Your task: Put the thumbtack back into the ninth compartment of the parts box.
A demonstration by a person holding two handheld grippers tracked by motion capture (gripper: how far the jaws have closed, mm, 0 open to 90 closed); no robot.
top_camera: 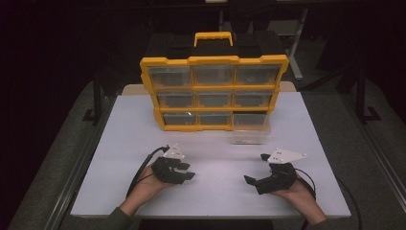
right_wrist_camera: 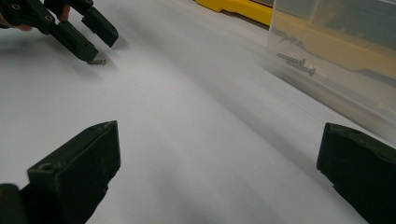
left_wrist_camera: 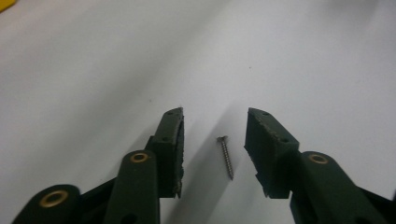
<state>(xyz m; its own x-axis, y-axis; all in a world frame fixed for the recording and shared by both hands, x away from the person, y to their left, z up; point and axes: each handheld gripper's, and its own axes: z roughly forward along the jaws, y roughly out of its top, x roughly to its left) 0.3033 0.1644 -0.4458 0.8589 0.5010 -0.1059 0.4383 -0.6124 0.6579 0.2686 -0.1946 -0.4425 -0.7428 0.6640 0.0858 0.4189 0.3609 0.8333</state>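
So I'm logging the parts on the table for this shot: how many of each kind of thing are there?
Screws: 3, one loose between the left gripper's open jaws, two in the clear drawer
Clear drawers pulled out on the table: 1
Yellow organizer boxes: 1
Grippers: 2, with the right gripper
Total: 7

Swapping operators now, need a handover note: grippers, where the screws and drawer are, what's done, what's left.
Left gripper: open, low over the table, jaws either side of a loose screw, not pinching it yet.
Right gripper: open, empty, resting on the table.
Clear drawer: pulled out of the yellow organizer, standing on the table in front of its lower right slot. Two screws already lie in it.
Done: drawer out, two screws in.
Left, probably: close on the loose screw, drop it in the drawer, slide the drawer back.
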